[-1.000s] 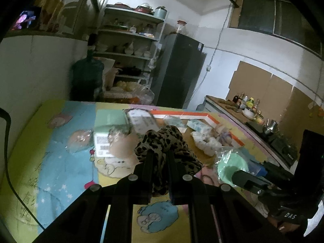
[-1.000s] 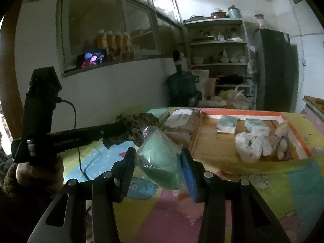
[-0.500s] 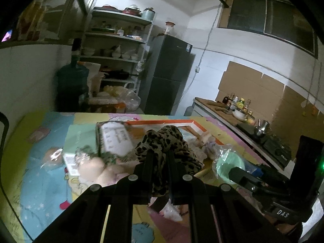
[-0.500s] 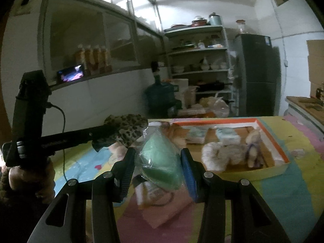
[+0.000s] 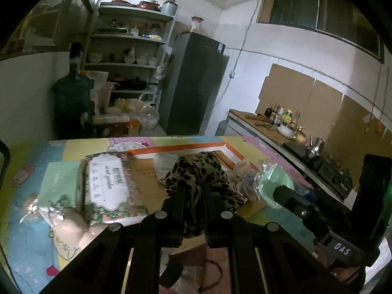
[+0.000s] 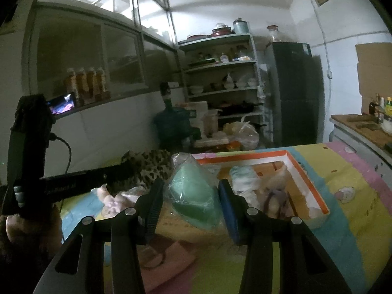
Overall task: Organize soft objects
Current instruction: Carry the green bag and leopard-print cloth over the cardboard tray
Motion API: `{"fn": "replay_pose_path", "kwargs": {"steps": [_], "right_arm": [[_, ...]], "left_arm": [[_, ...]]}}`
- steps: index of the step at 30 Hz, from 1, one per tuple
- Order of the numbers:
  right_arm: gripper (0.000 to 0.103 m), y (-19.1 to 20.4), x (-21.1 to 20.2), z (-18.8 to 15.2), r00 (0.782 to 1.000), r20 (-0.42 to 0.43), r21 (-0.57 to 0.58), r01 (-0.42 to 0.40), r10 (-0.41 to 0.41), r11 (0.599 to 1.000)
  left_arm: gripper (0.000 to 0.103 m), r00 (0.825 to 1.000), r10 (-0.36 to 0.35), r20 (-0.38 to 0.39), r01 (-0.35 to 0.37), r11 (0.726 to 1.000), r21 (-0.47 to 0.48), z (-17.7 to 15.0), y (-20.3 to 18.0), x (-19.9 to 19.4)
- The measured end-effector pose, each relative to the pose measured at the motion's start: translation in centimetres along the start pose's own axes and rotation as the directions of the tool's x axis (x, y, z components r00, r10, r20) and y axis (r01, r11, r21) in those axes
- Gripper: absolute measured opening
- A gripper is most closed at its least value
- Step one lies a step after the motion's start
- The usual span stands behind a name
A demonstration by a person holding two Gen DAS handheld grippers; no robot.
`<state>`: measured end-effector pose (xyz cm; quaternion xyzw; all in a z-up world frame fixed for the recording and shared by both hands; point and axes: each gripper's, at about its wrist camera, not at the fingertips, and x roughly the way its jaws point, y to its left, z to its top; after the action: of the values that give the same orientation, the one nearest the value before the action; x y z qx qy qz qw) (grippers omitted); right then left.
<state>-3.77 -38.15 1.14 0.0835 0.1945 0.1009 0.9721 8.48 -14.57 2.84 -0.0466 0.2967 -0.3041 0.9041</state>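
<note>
- Leopard-print cloth point(image 5: 201, 171) is pinched tight in the left gripper point(image 5: 193, 196), up in the air.
- Green soft thing in a clear bag point(image 6: 193, 191) is squeezed in the right gripper point(image 6: 191, 196).
- Both have moved closer to the orange-edged box point(image 6: 306, 169) than a second ago; the box now sits right under them.
- I think dropping them in comes next.
- The box already holds some fluffy things point(image 5: 242, 169).
</note>
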Motion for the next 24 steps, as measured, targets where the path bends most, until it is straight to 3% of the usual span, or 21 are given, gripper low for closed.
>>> {"fn": "replay_pose_path", "kwargs": {"steps": [24], "right_arm": [[0.047, -5.1, 6.3, 1.1, 0.997, -0.065, 0.106, 0.039, -0.032, 0.994]], "left_arm": [[0.012, 0.990, 0.063, -0.124, -0.063, 0.998, -0.002, 0.3, 0.0, 7.9]]}}
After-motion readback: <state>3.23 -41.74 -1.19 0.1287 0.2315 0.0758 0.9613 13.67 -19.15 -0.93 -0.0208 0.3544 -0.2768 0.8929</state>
